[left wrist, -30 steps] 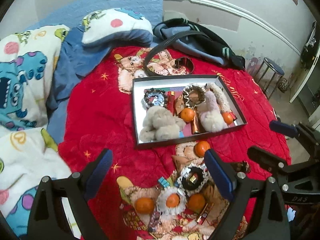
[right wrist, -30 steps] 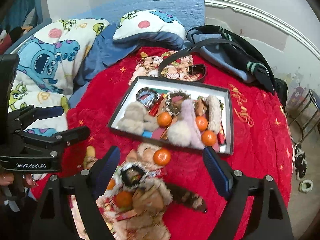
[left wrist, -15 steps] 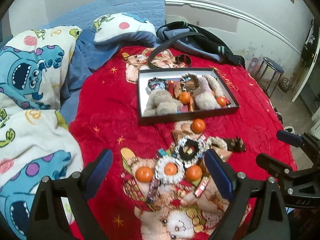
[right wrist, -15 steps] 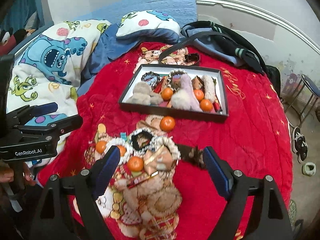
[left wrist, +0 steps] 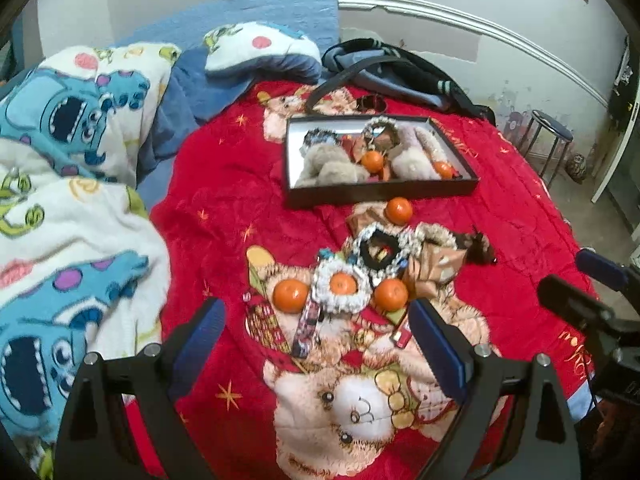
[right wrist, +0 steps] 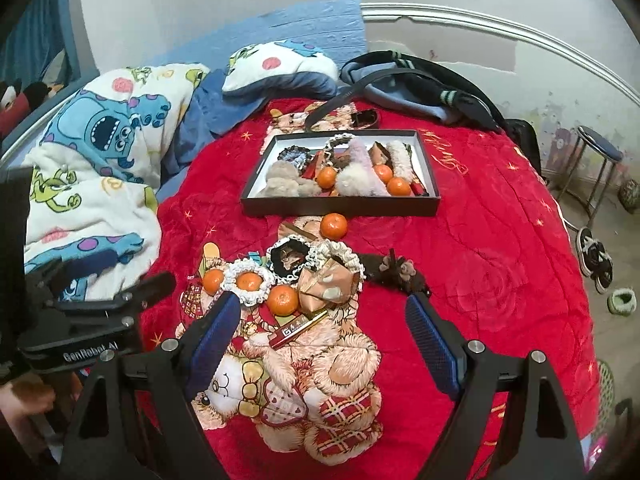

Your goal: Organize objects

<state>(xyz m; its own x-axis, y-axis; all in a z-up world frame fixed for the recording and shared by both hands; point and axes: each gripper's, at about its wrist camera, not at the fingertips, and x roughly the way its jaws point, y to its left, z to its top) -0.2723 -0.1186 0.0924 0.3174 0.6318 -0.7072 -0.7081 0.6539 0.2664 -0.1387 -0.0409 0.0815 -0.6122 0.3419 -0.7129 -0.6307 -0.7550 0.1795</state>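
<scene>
Hovering wide open and empty, the left gripper [left wrist: 316, 344] and right gripper [right wrist: 324, 332] both face the loose pile [right wrist: 296, 276] lying on the bed just ahead of their fingertips, with the tray [right wrist: 340, 206] farther on, straight beyond it. The red stick [right wrist: 298, 326] lies slantwise between the right gripper's jaws, so I judge that hand nearer. Only the right view shows the stick's full length; the left shows a striped strip [left wrist: 306, 326].
</scene>
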